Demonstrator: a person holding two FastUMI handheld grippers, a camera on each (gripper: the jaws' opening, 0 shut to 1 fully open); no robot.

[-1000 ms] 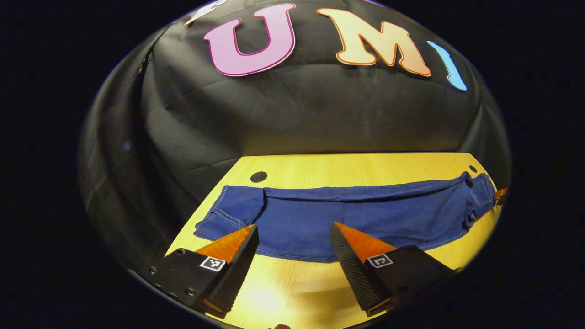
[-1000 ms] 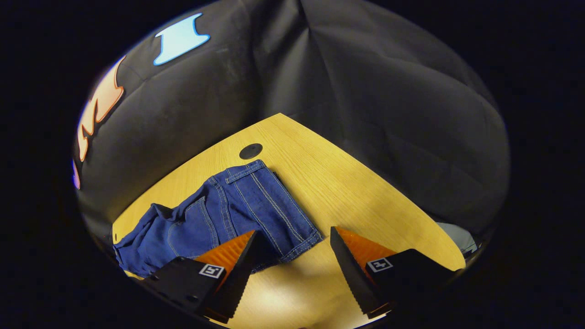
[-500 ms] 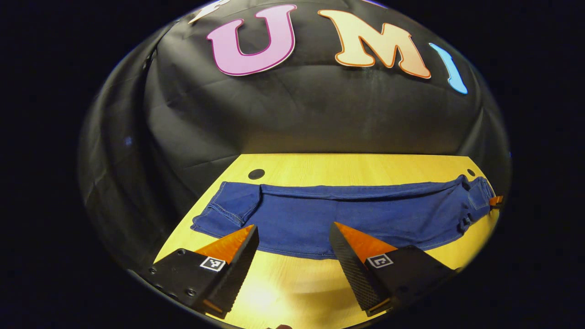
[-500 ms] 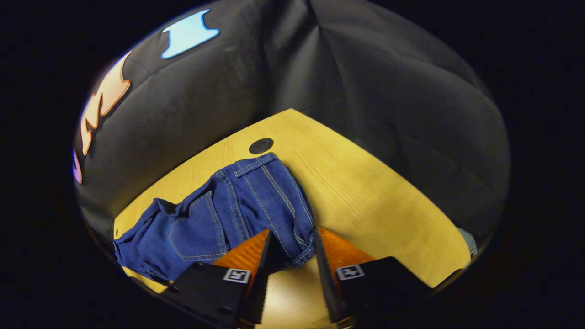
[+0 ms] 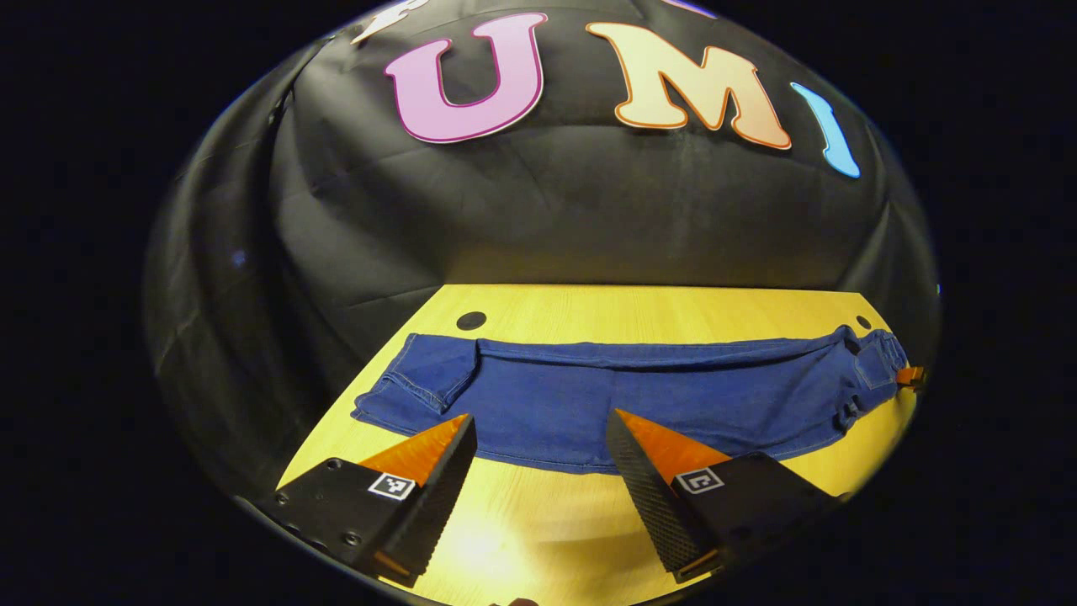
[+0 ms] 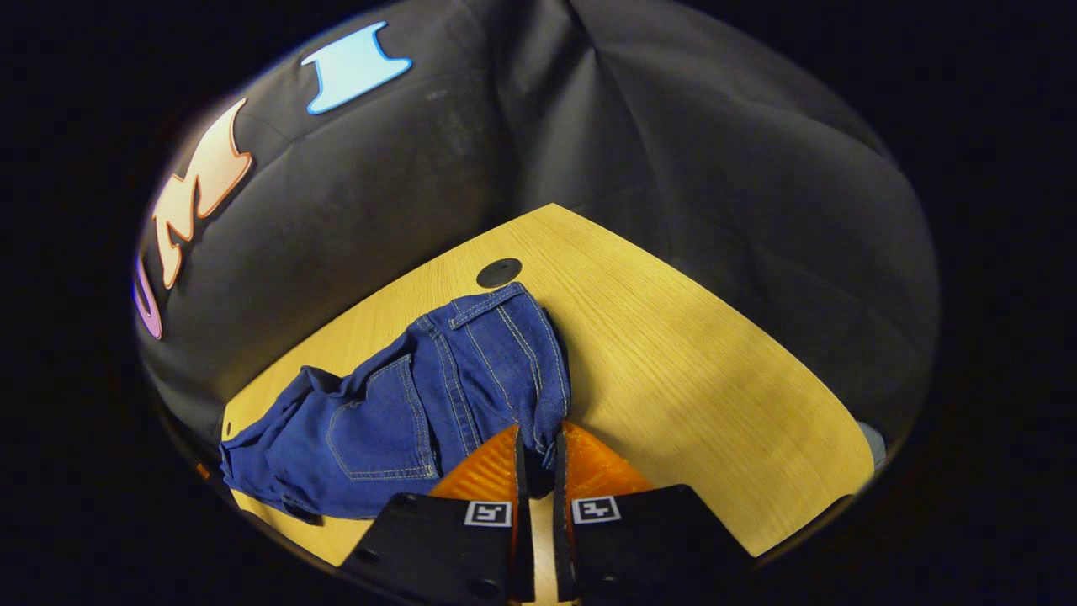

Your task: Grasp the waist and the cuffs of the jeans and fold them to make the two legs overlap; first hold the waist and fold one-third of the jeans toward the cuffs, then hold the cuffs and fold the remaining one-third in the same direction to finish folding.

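Two legs of the blue denim jeans [image 5: 623,396] lie stretched lengthwise across the pale wooden surface [image 5: 589,539], cuffs toward the left end near a small dark round hole [image 5: 471,321] and waist toward the right end. Your right hand-held gripper [image 6: 538,459] has its fingers drawn almost together on the near corner of the waistband [image 6: 551,421], with a fold of denim pinched between them. Your left hand-held gripper [image 5: 538,446] is wide open and holds nothing, poised just in front of the near edge of the legs. Expect the denim to be soft but fairly heavy and slow to drape: it will likely sag and drag rather than flip cleanly, so take hold at stitched edges, the waistband and the cuff hems [image 5: 395,400], where the thick seams should give your fingers something firm to bite. From the left gripper view you get the whole length of the jeans and how flat they lie; from the right gripper view you get the back pocket [image 6: 383,429], the rumpled seat and the pinch at the waistband up close.
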